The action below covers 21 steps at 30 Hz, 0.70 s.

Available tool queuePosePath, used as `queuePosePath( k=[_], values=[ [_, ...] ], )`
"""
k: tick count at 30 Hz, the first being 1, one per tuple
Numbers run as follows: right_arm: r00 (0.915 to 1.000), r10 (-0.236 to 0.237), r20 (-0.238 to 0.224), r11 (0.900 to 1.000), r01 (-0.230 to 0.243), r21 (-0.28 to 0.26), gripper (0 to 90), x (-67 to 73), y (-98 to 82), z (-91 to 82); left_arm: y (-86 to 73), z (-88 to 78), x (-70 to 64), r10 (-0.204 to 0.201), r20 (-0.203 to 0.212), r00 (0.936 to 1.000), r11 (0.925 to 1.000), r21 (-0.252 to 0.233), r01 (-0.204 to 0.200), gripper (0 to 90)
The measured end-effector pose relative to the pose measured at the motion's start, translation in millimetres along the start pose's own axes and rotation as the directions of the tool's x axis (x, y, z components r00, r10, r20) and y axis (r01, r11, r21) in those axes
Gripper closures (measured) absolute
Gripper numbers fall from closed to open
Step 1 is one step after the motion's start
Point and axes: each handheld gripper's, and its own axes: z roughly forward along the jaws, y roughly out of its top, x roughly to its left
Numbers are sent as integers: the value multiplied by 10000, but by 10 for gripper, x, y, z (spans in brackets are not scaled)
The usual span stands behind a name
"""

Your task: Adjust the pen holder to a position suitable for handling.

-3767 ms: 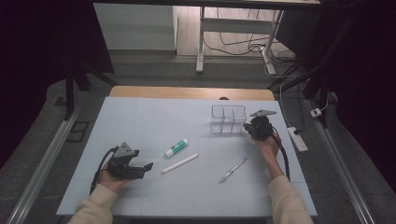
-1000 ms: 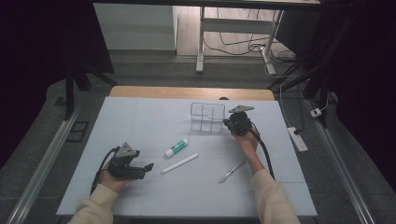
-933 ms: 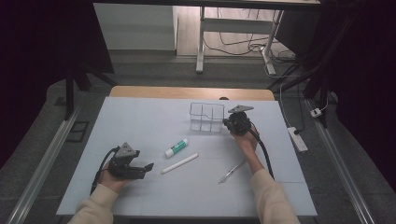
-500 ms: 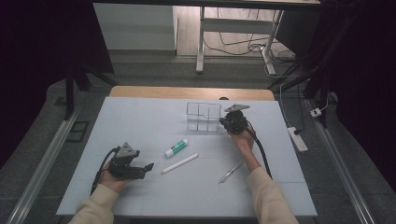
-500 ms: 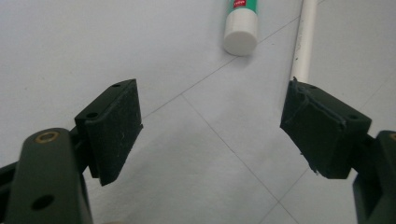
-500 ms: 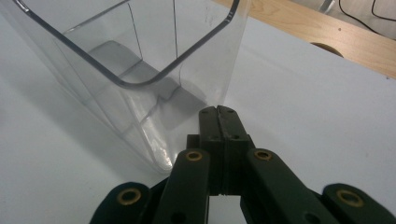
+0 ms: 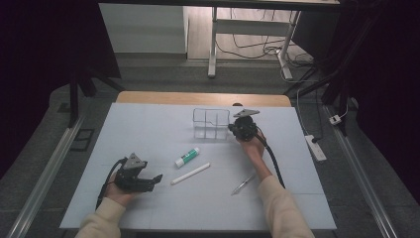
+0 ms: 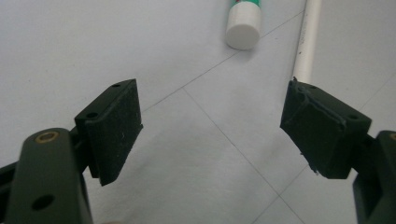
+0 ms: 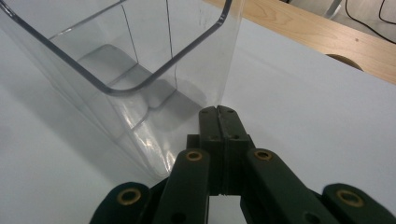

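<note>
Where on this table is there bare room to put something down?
The far left of the table, left of the clear organizer, is bare. So is the near middle strip, between the left gripper and the pen. It is crowded at the centre, around the glue stick and white stick, and beside the organizer, where the right gripper sits.

Dim room, dark at both sides of the high view; pale counter (image 7: 148,129) lit evenly from above, with soft, short shadows. Gripper views brighter, slightly grainy. Faint glare streaks on the clear organizer (image 9: 116,70), grey shadow inside. Near jaws soft in focus; glue stick (image 8: 243,25) mildly blurred at top edge.
</note>
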Motion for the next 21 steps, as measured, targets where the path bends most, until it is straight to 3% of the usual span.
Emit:
queuePosePath(
  k=[14,21],
  values=[
    [9997,-23,-240,10000,21,-94,889,63,31,120,-30,-11,7,-72,-141,9999,10000,47,73,206],
    [9993,12,-366,9998,-19,-188,890,42,52,29,-31,-23,30,-45,-172,9998,10000,-6,45,207]
  ],
)
